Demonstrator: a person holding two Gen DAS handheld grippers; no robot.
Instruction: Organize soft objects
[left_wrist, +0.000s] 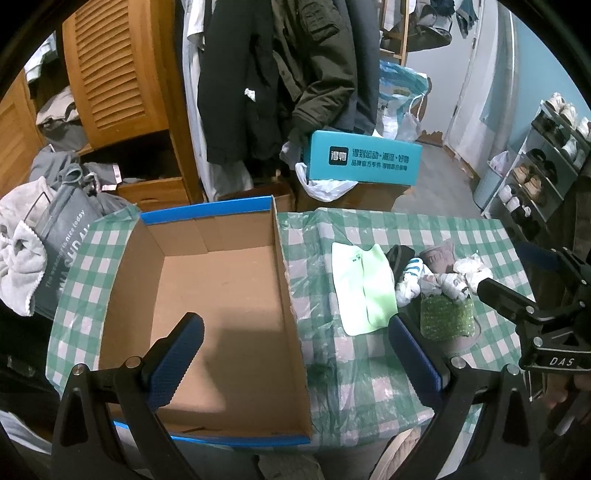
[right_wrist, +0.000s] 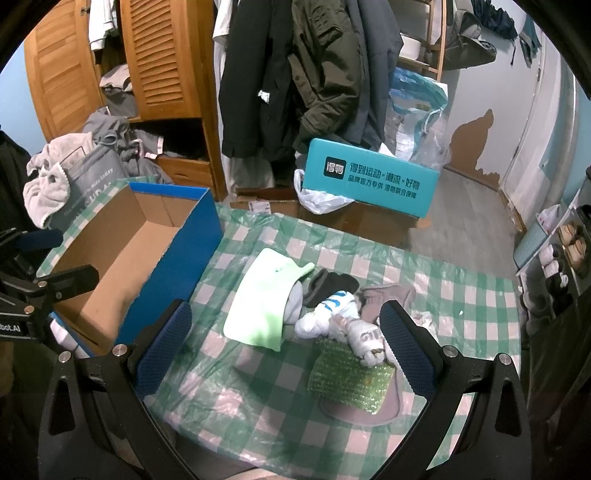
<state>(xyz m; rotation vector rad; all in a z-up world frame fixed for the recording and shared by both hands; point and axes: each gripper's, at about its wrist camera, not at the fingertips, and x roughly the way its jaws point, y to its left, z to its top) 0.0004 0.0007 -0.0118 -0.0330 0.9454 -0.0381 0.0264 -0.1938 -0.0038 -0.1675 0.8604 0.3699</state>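
Your right gripper (right_wrist: 284, 343) hangs above the checked tablecloth (right_wrist: 258, 387) with its jaws spread wide and nothing between them; your left gripper (left_wrist: 295, 350) is likewise wide apart and empty, poised over the right wall of the open cardboard box (left_wrist: 221, 295), whose floor is bare. Ahead of your right gripper, a little to the right of centre, lies the heap of soft things: a pale green cloth (right_wrist: 262, 306) nearest the box, a dark sock (right_wrist: 328, 284), white rolled socks with blue print (right_wrist: 332, 314), a brownish fabric piece (right_wrist: 388, 295), and a green bubble-wrap pad (right_wrist: 347, 376) closest to your right finger. All of these should be light and limp, so they will sag and drape when lifted; pinch a bunched fold rather than a flat edge. The green cloth's long axis runs away from you, leaning slightly left toward the box. The bubble wrap looks slippery and springy, so I'd grip it across its short side.
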